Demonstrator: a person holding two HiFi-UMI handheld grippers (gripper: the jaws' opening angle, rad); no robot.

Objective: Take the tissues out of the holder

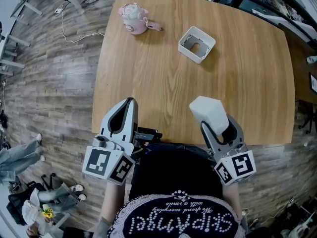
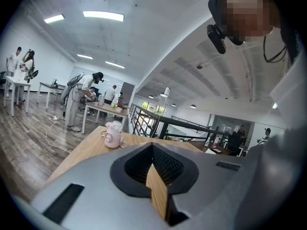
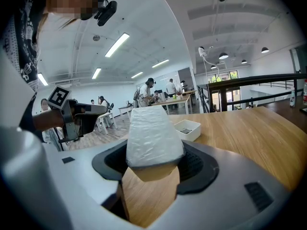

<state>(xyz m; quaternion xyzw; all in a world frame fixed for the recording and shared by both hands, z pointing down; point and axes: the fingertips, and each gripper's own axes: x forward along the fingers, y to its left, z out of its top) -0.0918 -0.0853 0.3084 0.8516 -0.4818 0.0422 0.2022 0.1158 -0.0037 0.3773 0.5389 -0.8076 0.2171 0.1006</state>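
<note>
A white pack of tissues (image 1: 209, 114) is held above the near edge of the wooden table (image 1: 247, 83), with my right gripper (image 1: 218, 127) shut on its lower end. In the right gripper view the pack (image 3: 152, 135) stands upright between the jaws. The white square holder (image 1: 208, 37) sits farther out on the table, open side up, its inside mostly bare; it also shows behind the pack (image 3: 188, 129). My left gripper (image 1: 130, 102) hangs over the table's near-left edge, its jaws together and nothing in them (image 2: 152, 146).
A pink lidded cup (image 1: 133, 19) stands at the table's far left corner and also shows in the left gripper view (image 2: 114, 134). Wood floor lies to the left with a white cable (image 1: 69, 36). People work at tables (image 2: 76, 99) in the background.
</note>
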